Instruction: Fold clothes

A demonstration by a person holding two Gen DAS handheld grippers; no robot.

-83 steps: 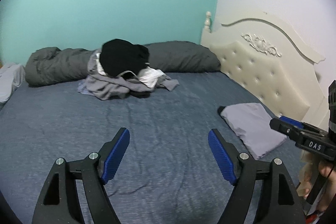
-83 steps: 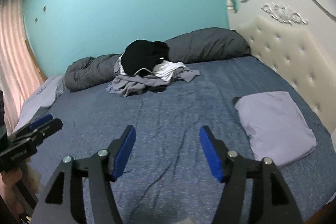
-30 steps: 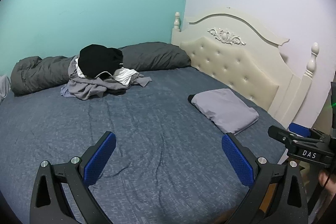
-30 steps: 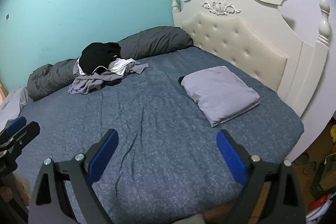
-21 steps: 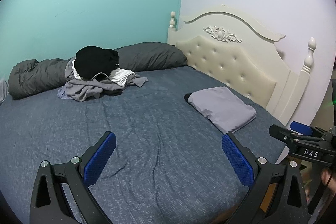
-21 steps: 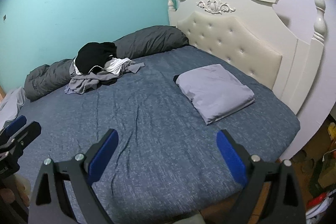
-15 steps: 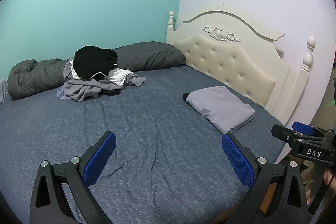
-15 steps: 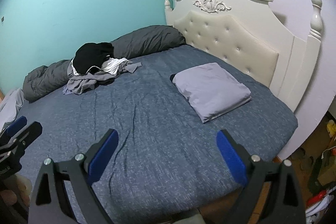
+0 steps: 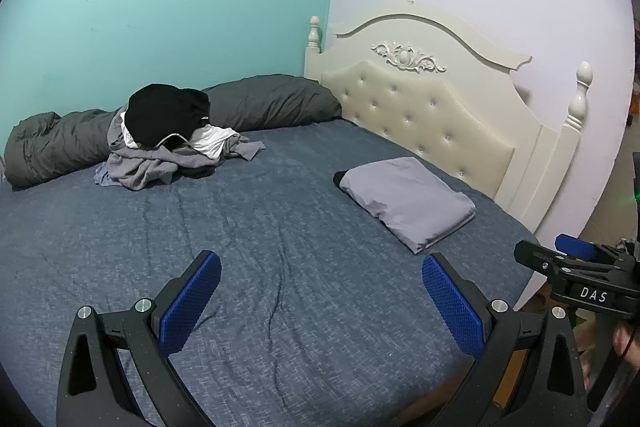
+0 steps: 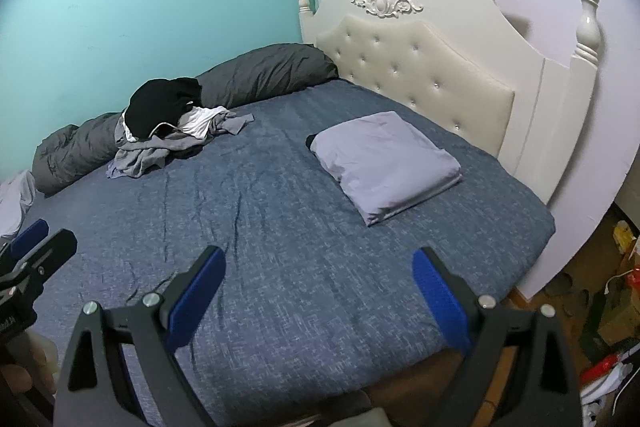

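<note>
A heap of unfolded clothes [image 9: 168,143] [image 10: 168,129], black on top of white and grey, lies at the far side of the bed against the rolled dark duvet. A folded lilac-grey garment [image 9: 408,201] [image 10: 384,163] rests near the headboard. My left gripper [image 9: 320,295] hangs open over the blue sheet near the bed's front edge, holding nothing. My right gripper [image 10: 318,287] is open too and empty, well short of both garments. Each gripper shows at the edge of the other's view: the right gripper [image 9: 576,267] and the left gripper [image 10: 36,259].
The blue bed sheet [image 9: 260,227] spreads wide between the heap and the folded piece. A cream tufted headboard [image 9: 424,107] stands at right, a dark rolled duvet [image 9: 272,103] along the teal wall. Clutter on the floor [image 10: 612,327] lies past the bed's right corner.
Both grippers have pulled back from the bed and swung right, so more headboard and floor show. Their fingers have spread wider than 2.8 s ago. The clothes have not moved.
</note>
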